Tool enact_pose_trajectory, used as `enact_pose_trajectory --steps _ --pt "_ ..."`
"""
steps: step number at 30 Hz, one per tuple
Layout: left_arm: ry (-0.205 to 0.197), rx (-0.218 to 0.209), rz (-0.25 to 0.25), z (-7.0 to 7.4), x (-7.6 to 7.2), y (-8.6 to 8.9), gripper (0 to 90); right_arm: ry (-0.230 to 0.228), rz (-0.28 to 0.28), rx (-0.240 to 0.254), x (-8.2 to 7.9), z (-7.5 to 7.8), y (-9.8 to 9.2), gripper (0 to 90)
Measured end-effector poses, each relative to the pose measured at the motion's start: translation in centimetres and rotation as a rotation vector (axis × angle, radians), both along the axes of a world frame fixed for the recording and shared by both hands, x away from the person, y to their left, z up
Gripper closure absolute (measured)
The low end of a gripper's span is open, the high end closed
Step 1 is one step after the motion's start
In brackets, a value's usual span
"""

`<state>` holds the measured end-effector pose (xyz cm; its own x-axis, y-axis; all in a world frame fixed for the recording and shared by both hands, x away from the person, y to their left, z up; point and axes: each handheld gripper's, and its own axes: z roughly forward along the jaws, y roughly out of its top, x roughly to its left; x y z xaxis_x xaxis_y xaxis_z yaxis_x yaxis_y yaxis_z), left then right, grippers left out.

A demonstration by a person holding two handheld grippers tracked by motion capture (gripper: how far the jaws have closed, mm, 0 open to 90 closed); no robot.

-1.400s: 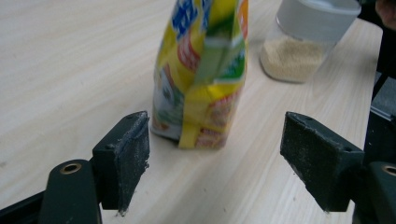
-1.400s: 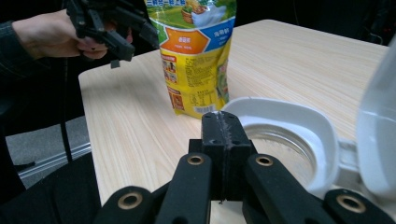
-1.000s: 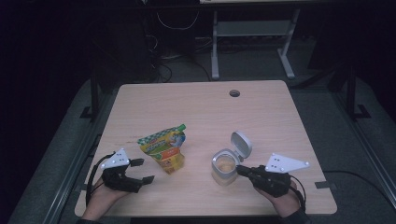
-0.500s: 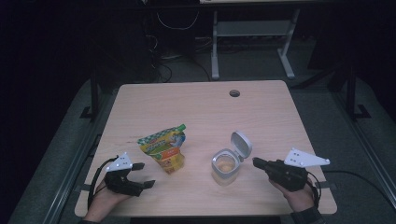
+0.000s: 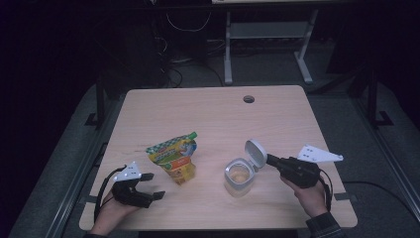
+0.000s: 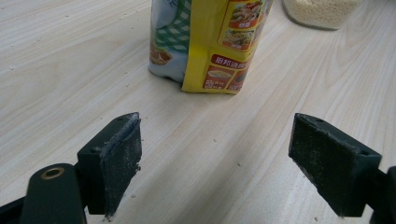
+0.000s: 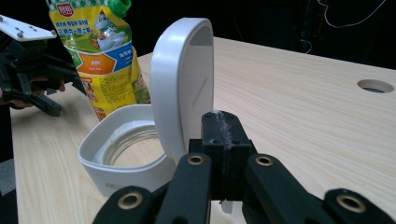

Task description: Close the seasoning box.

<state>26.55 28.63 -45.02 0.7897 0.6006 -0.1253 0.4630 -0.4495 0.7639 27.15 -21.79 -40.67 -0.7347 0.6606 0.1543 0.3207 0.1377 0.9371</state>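
Observation:
A yellow and green spouted pouch point(image 5: 173, 158) stands upright at the table's near left. To its right is a clear jar point(image 5: 239, 176) with a white collar, holding pale grains, its hinged white lid point(image 5: 255, 151) flipped up. My left gripper point(image 5: 152, 185) is open and low on the table, just left of the pouch point(image 6: 210, 42), with nothing between its jaws point(image 6: 224, 154). My right gripper point(image 5: 270, 159) is shut, and its tip is right behind the raised lid point(image 7: 187, 84). I cannot tell whether the closed jaws point(image 7: 224, 135) touch the lid.
The wooden table point(image 5: 198, 114) has a round cable hole point(image 5: 248, 99) at its far right. Beyond the table's far edge, a desk frame point(image 5: 267, 44) and cables stand on the dark floor. The left gripper point(image 7: 65, 98) appears past the pouch point(image 7: 100, 51) in the right gripper view.
My right gripper has drawn back from the jar's near right side, then swung up the picture to the back of the raised lid. The left hand, the pouch and the jar have stayed put.

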Motion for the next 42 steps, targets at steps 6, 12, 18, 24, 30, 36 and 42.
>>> enact_pose_trajectory --steps 6,12,18,24,30,36,42 --pt "0.005 -0.002 0.0 -0.1 0.0 0.0 17.1 -0.005 0.02 0.006 0.4 0.1 0.6 89.8" --pt "0.014 -0.001 0.0 -0.3 0.1 -0.1 17.1 -0.004 0.042 0.007 0.1 0.2 1.2 89.9" --pt "0.015 -0.003 0.0 -0.3 0.1 -0.1 17.1 0.0 0.07 0.003 -0.1 0.1 1.9 89.9" --pt "0.017 -0.001 -0.003 -0.3 0.1 -0.1 17.1 -0.009 0.062 -0.004 -0.1 0.1 1.9 89.8" --pt "0.019 0.0 -0.002 -0.4 0.1 0.0 17.1 -0.009 0.01 -0.034 0.0 -0.3 0.9 89.8" --pt "0.022 0.003 -0.002 -0.4 0.1 0.0 17.1 -0.01 -0.065 -0.073 0.1 -1.1 -0.5 89.0" --pt "0.022 0.011 -0.001 -0.4 0.1 0.0 17.1 0.013 -0.128 -0.163 0.2 -2.3 -2.1 79.9"
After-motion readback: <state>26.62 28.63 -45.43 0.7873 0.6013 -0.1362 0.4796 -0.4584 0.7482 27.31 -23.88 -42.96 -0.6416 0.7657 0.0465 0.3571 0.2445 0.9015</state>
